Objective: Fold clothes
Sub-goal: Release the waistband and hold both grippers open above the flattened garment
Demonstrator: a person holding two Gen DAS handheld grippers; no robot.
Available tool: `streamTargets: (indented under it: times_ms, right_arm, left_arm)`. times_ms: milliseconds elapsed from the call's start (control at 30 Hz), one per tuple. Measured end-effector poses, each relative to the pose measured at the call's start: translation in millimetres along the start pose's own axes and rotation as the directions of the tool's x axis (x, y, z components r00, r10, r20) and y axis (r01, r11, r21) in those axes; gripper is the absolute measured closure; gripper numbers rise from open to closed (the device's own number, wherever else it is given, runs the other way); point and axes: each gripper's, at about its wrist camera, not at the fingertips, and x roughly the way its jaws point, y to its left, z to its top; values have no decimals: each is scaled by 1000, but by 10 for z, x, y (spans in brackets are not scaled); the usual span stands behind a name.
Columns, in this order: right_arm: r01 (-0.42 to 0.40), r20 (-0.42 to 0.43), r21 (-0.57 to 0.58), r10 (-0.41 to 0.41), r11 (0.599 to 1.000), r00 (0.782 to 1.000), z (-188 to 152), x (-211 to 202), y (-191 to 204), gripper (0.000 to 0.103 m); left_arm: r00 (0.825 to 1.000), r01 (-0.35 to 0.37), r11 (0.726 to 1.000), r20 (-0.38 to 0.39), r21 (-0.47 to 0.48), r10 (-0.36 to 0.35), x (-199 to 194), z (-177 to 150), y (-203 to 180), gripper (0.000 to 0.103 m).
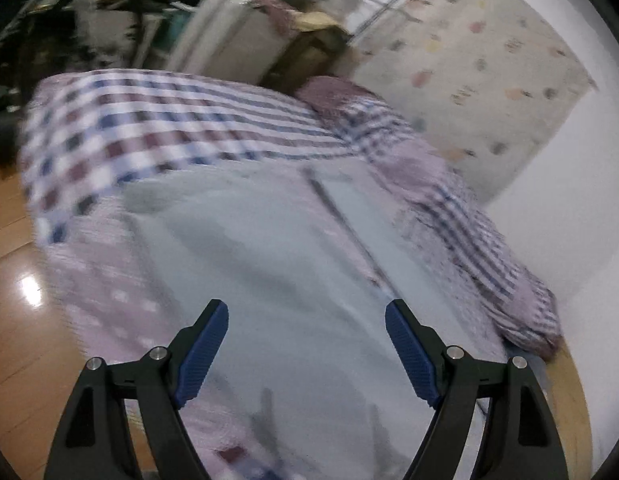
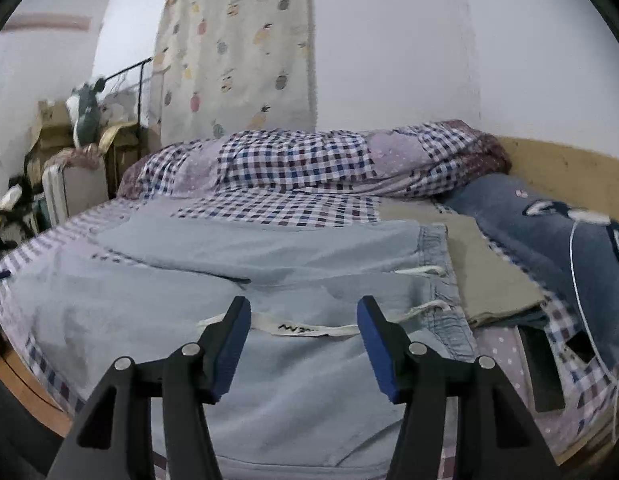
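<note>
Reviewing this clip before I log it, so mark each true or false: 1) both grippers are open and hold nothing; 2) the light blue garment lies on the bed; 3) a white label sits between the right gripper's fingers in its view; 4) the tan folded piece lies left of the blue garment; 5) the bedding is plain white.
1) Both the left gripper and the right gripper are open and hold nothing. True.
2) The light blue garment lies spread on the bed. True.
3) A white label shows between the right gripper's fingers. True.
4) False: the tan folded piece lies to the right of the garment's waistband.
5) False: the bedding is checked in purple, blue and white.
</note>
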Motion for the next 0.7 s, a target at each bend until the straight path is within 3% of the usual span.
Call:
streamTargets:
  times_ms: [133,367,500,700]
  right_arm:
    - [-25,-20,-30,24,999,999,-36,8,135,42]
    - [-21,-63,34,23,999,998,-89,72,-2,40]
    - [-39,-75,59,43,997,996,-105,119,-39,39]
    - [-48,-98,72,55,996,994,-161,171,-54,39]
  left_arm:
    - [997,-12,993,-75,-118,3,223,137,432,19]
    - [988,29,938,-131,-346,-79,430,48,910,19]
    - [979,26,936,-181,-352,-95,574,-37,891,19]
    - [968,103,927,-179,-360,-177,646,-102,791,19]
